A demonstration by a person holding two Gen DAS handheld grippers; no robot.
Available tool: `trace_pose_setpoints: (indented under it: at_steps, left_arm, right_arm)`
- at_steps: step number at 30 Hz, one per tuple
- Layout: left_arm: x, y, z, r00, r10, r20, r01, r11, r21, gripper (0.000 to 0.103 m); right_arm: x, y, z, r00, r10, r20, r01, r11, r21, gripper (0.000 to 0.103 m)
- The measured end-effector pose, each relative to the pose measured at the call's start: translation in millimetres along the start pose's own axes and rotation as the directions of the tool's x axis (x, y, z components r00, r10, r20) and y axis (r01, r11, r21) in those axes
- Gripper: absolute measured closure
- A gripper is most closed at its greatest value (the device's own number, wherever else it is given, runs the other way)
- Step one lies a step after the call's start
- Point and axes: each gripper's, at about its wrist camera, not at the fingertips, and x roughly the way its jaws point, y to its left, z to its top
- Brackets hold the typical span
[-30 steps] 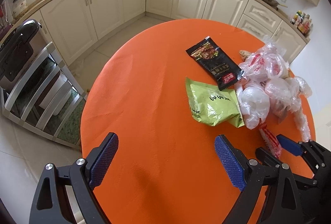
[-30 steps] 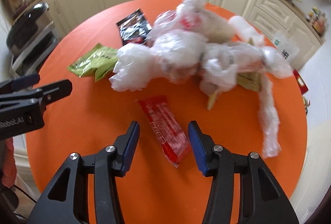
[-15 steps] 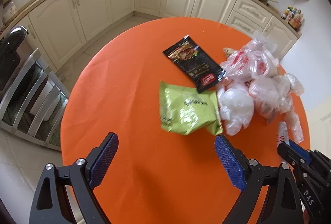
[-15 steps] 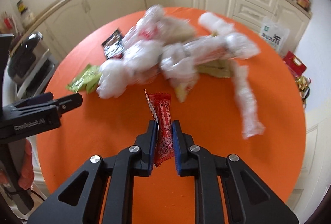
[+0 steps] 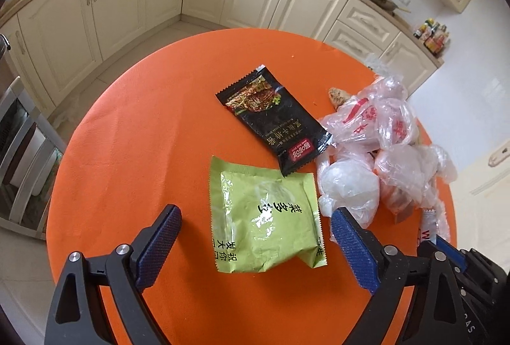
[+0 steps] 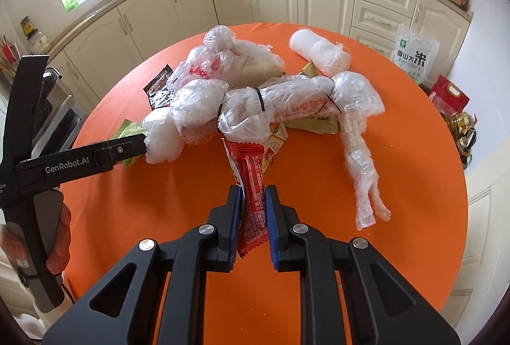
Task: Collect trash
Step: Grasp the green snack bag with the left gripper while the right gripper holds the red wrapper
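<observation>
Two grippers were over the round orange table [image 5: 134,153]. The right gripper [image 6: 253,211] had its jaws clamped on a red wrapper [image 6: 251,185], which stood up between the blue pads; whether its far end touched the tabletop cannot be told. Its jaws had just been closing, with the wrapper between them. The left gripper [image 5: 255,243] had its jaws spread wide and gripped nothing; the green packet [image 5: 264,217] lay flat on the table between the fingers, clear of both pads. A black packet [image 5: 274,115] lay just beyond the green one, its near corner at the green packet's far edge. To the right of both packets sat a pile of crumpled clear plastic bags [image 5: 379,150]. In the right wrist view, a hand [image 6: 59,236] held the left gripper's handle.
</observation>
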Motion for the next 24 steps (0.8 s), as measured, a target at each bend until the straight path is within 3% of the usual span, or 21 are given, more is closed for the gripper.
trace_pose_setpoints:
  at_steps: [7,11,22,24]
  left_arm:
    - [-1,-8,-7,0.999,0.036,-0.01,-0.035,0.995,0.091,0.02]
    - [1,-15,-9,0.986,0.166,0.004,-0.164,0.975,0.148,0.022]
    - [19,-28,9,0.978,0.207,0.01,-0.206,0.968,0.146,0.012]
    - [23,-28,10,0.977,0.211,0.027,-0.213,0.967,0.142,0.016]
  right_arm:
    - [-2,-1,0,1.0,-0.003,0.002,0.003,1.0,-0.008,0.088]
    - [-3,-1,0,1.0,-0.004,0.002,0.004,1.0,-0.012,0.088]
    - [1,0,0,1.0,0.007,0.002,-0.007,1.0,-0.018,0.088]
    - [2,0,0,1.0,0.011,-0.001,-0.011,1.0,-0.016,0.088]
